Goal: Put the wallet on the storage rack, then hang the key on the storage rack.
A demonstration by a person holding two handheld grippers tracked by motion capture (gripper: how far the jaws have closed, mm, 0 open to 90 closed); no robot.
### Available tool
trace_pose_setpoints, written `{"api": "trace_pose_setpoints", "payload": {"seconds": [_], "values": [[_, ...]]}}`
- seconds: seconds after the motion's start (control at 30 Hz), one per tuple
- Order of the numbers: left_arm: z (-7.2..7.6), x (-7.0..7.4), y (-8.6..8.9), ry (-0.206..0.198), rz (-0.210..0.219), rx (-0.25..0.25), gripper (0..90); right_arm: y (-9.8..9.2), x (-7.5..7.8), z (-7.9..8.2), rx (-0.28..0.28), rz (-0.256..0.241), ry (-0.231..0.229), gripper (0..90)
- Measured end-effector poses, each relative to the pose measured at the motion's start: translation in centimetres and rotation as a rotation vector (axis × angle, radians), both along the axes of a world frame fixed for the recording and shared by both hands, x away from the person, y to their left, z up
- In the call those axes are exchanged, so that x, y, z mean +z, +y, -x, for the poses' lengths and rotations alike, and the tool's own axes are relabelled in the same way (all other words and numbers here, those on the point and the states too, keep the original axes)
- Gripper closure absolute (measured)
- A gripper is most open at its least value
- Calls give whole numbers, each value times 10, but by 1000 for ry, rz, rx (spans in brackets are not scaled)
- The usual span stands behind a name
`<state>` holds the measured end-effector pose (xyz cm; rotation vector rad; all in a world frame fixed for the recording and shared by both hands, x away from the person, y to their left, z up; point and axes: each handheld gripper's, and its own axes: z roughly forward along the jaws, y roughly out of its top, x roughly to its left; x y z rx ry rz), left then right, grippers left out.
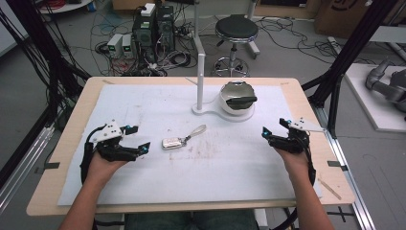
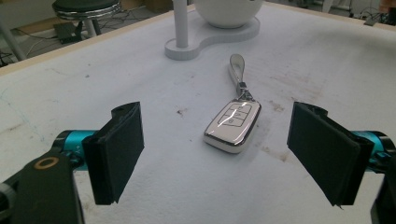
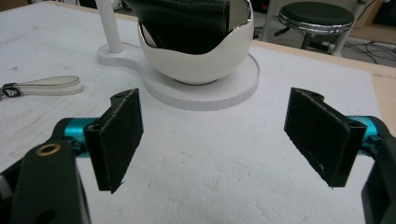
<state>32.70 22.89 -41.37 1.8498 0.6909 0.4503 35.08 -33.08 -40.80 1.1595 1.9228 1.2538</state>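
White matting (image 1: 143, 182) covers the table. Centre-left lies the key fob (image 2: 232, 125), just ahead of the left gripper (image 1: 135, 139), jaws spread, empty; right gripper (image 1: 273, 129) likewise. Straddle the fob's long sides, I'd judge, then close.

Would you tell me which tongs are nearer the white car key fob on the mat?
Left. The left tongs sit just left of the white car key fob; the right tongs are far off to its right.
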Motion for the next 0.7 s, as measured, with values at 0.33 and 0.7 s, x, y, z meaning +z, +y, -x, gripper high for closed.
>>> {"api": "trace_pose_setpoints", "payload": {"seconds": [0.33,0.7], "values": [[1,0,-2,5,-7,10,187,-1,1,-2,-13,-3,-8,200],[-7,-4,-12,68,25,16,186,0,1,-3,-21,-4,-13,200]]}}
